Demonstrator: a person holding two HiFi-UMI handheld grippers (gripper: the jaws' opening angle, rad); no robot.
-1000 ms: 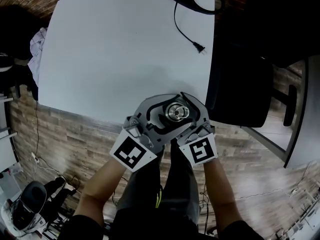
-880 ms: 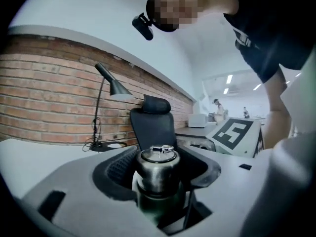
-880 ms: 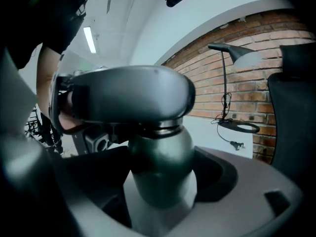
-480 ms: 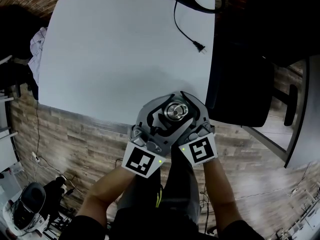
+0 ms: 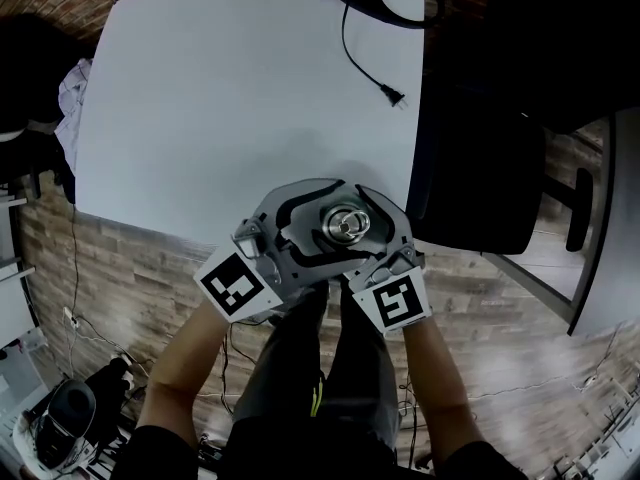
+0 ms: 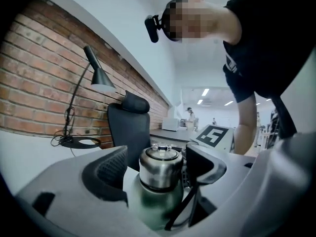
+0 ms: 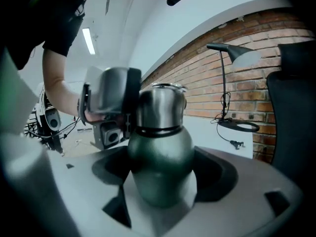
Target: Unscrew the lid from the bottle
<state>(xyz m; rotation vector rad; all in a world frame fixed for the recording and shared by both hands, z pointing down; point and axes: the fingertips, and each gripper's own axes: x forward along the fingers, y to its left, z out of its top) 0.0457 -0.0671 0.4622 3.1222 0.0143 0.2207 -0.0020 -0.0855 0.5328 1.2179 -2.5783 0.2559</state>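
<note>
**Two tongs at one bottle**

The left gripper was being opened, its jaws set around the round steel lid without pressing it. The right gripper was clamped on the dark green metal bottle, held upright at the white rectangular table's near edge.

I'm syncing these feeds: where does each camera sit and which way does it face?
Head view: on the person's head, facing steeply down at the table and bottle; forearms and legs show.
Left gripper view: on the left gripper, along its opening jaws, lid between them; torso and right arm show.
Right gripper view: on the right gripper, along jaws clamping the bottle; left arm shows.
Shared: both gripper views show the lamp.
</note>
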